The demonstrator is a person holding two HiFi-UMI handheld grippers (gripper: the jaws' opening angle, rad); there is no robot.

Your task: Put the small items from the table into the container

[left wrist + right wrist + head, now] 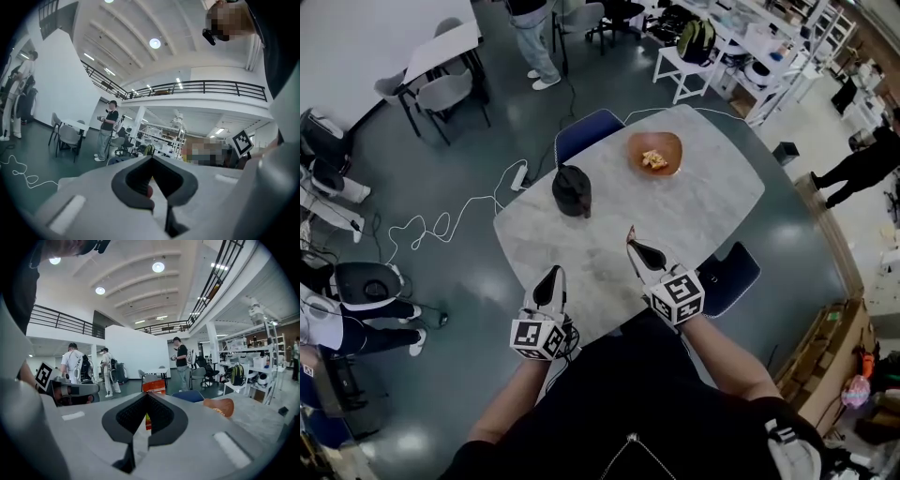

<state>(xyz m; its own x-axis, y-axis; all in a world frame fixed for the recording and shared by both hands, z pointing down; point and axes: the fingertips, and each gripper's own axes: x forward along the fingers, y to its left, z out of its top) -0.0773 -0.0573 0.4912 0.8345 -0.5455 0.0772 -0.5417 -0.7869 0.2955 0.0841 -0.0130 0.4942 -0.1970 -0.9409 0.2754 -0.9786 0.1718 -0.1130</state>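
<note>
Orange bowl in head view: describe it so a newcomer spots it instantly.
Start at the pale marbled table in the middle of the floor and go to its far end, by the blue chair. The orange bowl sits there holding yellowish pieces; the black vessel beside it is dark and nearer the left edge.

Orange bowl (654, 153); black pot (572, 190); grey marbled table (712, 202); orange-red packet (153, 386); blue chair (586, 131).
</note>
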